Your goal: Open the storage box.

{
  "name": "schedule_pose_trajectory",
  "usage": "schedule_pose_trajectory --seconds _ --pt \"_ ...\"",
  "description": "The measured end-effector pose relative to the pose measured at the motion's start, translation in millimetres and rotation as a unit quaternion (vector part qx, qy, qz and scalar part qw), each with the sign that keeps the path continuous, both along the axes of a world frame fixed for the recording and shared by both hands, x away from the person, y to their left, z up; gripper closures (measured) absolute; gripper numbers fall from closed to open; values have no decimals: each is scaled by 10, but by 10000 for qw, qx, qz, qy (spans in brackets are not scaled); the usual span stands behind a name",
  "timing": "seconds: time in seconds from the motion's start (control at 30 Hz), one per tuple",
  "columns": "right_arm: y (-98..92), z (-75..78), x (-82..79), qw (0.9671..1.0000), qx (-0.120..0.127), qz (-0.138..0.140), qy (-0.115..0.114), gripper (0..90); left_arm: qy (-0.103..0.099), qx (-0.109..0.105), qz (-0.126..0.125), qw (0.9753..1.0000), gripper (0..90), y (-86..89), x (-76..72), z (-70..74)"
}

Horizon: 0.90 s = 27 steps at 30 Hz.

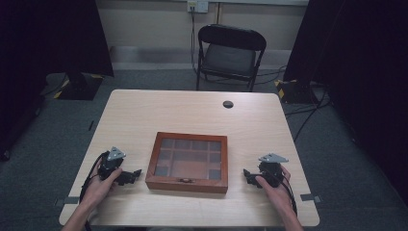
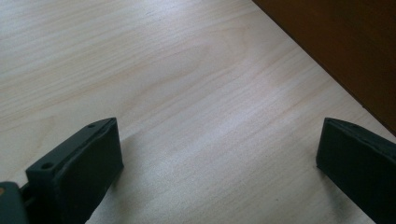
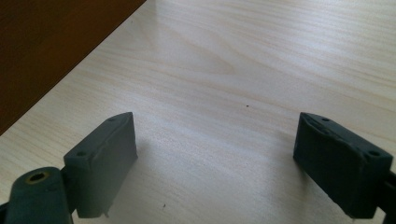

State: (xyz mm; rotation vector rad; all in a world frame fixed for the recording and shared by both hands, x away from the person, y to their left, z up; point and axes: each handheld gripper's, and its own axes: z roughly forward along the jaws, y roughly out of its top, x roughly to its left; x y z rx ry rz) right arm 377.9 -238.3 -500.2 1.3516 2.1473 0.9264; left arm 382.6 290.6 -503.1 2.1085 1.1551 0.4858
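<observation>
A brown wooden box (image 1: 188,161) with a glass lid over several compartments lies shut near the table's front edge, its clasp toward me. My left gripper (image 1: 135,174) rests on the table just left of the box, held by a hand, its jaws wide open with bare wood between them (image 2: 219,154). The box's dark side (image 2: 345,51) runs along the upper right of the left gripper view. My right gripper (image 1: 247,174) rests right of the box, also open and empty (image 3: 215,154). The box's side (image 3: 42,51) fills the upper left there.
The light wooden table (image 1: 144,110) has a dark cable hole (image 1: 228,104) at its back middle. A black folding chair (image 1: 230,55) stands behind the table. Dark curtains hang at both sides, and cables lie on the grey carpet to the right.
</observation>
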Motion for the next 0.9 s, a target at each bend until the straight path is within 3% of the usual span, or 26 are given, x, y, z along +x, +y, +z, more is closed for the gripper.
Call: schedule_pose_trajectory --seconds 0.53,0.9 --pt "-15 50 -17 9999 -84 61 56 178 -1 -3 1 10000 0 0 0 0" --pt "0 216 -35 9992 252 269 144 236 -1 -6 0 10000 0 -1 0 0"
